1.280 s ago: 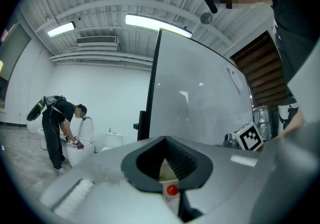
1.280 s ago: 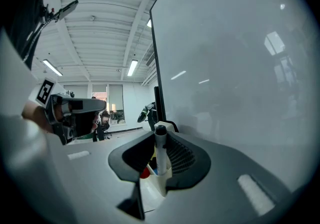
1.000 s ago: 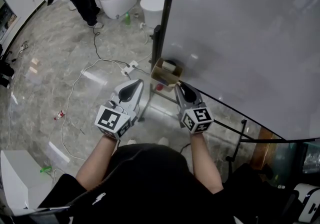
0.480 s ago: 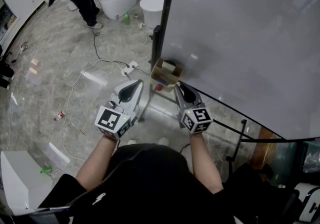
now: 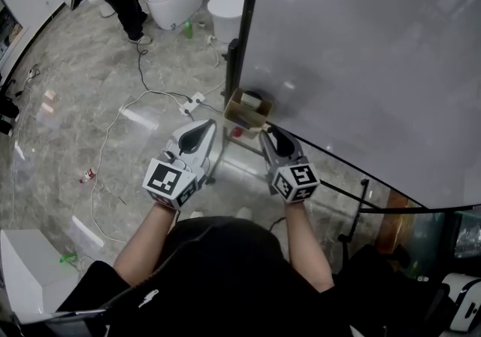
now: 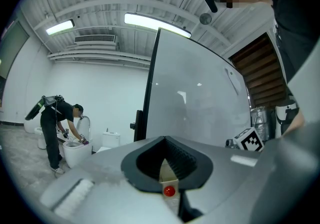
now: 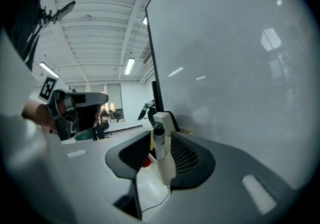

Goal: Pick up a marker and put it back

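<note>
My right gripper had just been opening its jaws, with the marker loose between them, seemingly in the box at twelve o'clock. The left gripper sat closed and empty.

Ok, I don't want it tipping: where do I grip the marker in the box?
Pinch the marker on its white barrel under the dark cap, coming level from the room side: it stands upright, its lower part hidden in the cardboard box.

The whiteboard is smooth and glossy, the floor polished stone-look tile, the box matt cardboard, the marker smooth plastic; the right gripper is matt grey plastic with ribbed black pads
</note>
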{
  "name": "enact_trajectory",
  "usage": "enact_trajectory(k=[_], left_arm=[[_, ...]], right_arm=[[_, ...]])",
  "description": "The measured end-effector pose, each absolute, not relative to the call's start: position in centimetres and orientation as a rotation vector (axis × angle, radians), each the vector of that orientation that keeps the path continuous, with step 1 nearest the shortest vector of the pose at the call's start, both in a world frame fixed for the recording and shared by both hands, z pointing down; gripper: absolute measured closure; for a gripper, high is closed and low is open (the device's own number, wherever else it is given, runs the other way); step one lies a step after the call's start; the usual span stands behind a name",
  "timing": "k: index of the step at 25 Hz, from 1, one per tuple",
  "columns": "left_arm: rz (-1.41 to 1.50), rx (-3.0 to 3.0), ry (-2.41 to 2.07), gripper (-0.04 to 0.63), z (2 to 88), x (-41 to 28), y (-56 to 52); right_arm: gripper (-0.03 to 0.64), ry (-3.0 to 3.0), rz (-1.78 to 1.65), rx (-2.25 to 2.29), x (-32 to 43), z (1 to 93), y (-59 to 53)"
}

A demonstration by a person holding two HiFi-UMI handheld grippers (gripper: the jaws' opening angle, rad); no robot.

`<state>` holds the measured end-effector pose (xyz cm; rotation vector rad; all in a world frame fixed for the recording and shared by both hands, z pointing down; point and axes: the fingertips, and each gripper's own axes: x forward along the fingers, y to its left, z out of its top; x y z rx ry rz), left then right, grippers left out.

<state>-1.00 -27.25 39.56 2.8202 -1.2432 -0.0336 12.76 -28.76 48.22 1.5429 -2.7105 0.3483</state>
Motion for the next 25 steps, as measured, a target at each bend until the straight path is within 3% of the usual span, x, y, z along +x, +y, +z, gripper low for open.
enact_trajectory(k=[10,17,25], left_arm=[[-0.045,2.839,-1.187,0.592,39.7,0.0,-27.0],[-0.073,2.873,-1.124,0.592,39.3,1.0,-26.5],[-0.068,2.89,-1.069,0.592,39.5,1.9,-25.9]], right_arm=[[0.482,-2.735,0.291,1.586,13.7,45.1,-26.6],[0.603,-2.796,0.196,1.56,13.1,42.1,-24.1],[0.607,-2.798,0.161,1.586,12.6,40.6,-22.0]])
